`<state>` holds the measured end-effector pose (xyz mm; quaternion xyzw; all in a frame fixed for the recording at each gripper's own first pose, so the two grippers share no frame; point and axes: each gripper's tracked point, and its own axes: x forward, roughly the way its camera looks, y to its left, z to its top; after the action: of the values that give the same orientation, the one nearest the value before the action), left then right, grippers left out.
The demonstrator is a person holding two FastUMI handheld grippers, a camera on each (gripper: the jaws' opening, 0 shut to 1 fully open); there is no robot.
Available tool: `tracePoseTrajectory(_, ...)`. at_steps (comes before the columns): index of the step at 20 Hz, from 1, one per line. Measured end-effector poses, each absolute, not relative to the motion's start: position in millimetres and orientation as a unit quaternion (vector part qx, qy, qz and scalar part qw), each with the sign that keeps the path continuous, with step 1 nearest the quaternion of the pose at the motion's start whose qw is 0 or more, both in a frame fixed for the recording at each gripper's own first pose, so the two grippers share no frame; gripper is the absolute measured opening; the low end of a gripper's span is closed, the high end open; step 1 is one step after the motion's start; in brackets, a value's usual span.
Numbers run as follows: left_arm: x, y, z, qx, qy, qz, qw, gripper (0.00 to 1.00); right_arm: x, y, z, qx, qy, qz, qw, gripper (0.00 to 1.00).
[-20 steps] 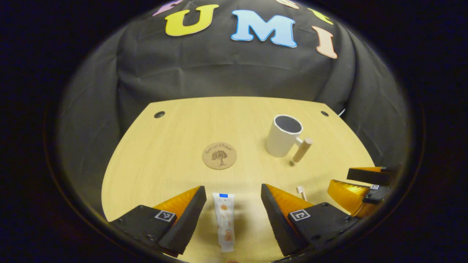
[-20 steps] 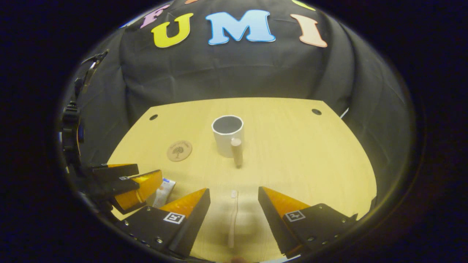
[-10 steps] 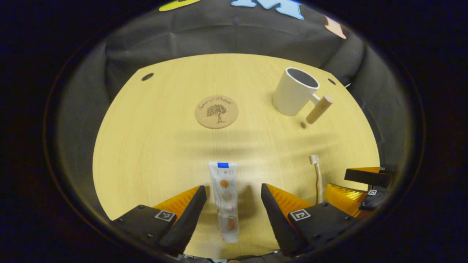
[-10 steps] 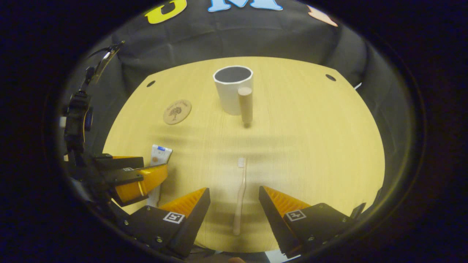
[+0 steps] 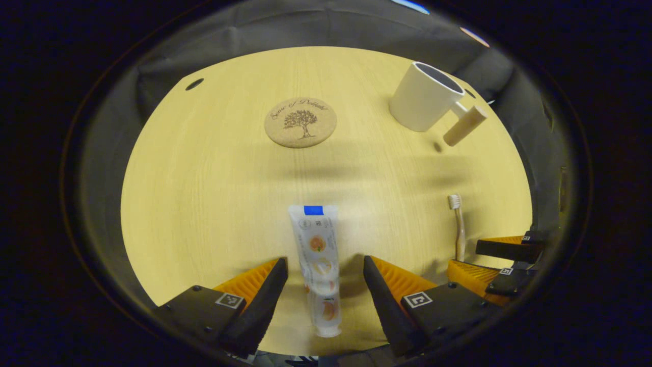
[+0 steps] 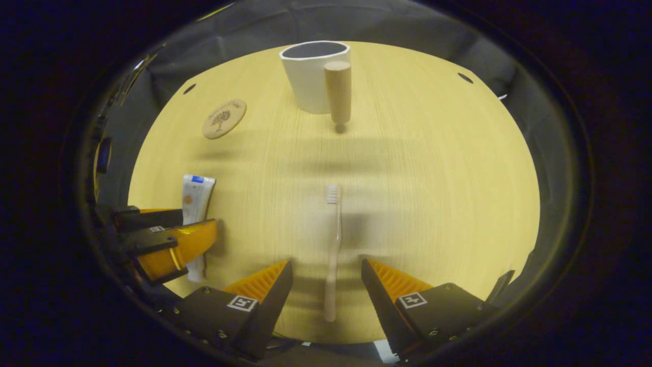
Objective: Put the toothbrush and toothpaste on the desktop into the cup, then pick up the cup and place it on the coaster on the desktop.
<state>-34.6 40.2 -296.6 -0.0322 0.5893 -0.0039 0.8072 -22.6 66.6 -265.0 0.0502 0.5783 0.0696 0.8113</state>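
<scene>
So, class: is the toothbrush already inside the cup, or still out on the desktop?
Still out. The toothbrush lies flat on the desktop, between the open fingers of the right gripper, well short of the upright cup.

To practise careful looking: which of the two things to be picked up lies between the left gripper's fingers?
The toothpaste: a flat printed tube. The thin toothbrush lies between the right gripper's fingers instead.

Recording booth, black cloth wall, light wooden desktop

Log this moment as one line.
left hand-held gripper open astride white toothpaste tube | right hand-held gripper open astride wooden toothbrush | white cup empty
</scene>
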Motion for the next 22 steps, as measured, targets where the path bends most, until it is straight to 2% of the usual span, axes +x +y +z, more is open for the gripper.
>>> tracePoseTrajectory(3,-34,42,-298,-0.030,0.595,-0.001,0.803,0.97,-23,68,-270,0.046,0.590,0.069,0.803,0.79)
tracePoseTrajectory(4,-35,43,-298,-0.027,0.597,-0.001,0.802,0.94,-23,67,-271,0.045,0.593,0.065,0.801,0.78)
tracePoseTrajectory(6,-35,46,-299,-0.019,0.600,0.002,0.800,0.91,-22,67,-275,0.041,0.600,0.062,0.797,0.71)
tracePoseTrajectory(7,-34,47,-299,-0.015,0.601,0.002,0.799,0.87,-23,67,-277,0.040,0.603,0.060,0.795,0.63)
tracePoseTrajectory(9,-33,49,-299,-0.008,0.602,0.004,0.798,0.77,-22,66,-278,0.034,0.606,0.058,0.793,0.52)
tracePoseTrajectory(11,-32,52,-301,0.002,0.604,0.009,0.797,0.70,-20,62,-278,0.028,0.603,0.046,0.796,0.50)
tracePoseTrajectory(12,-31,51,-301,0.003,0.602,0.008,0.799,0.66,-22,62,-278,0.026,0.608,0.048,0.792,0.33)
tracePoseTrajectory(14,-31,50,-300,0.003,0.602,0.009,0.798,0.53,-20,62,-278,0.024,0.608,0.053,0.791,0.32)
tracePoseTrajectory(15,-32,50,-299,0.003,0.602,0.008,0.798,0.54,-19,59,-274,0.025,0.606,0.044,0.794,0.33)
tracePoseTrajectory(16,-31,49,-300,0.005,0.602,0.006,0.798,0.51,-21,59,-276,0.027,0.609,0.046,0.791,0.13)
tracePoseTrajectory(22,-31,50,-299,-0.001,0.600,0.010,0.800,0.41,-17,57,-277,0.059,0.603,0.047,0.794,0.11)
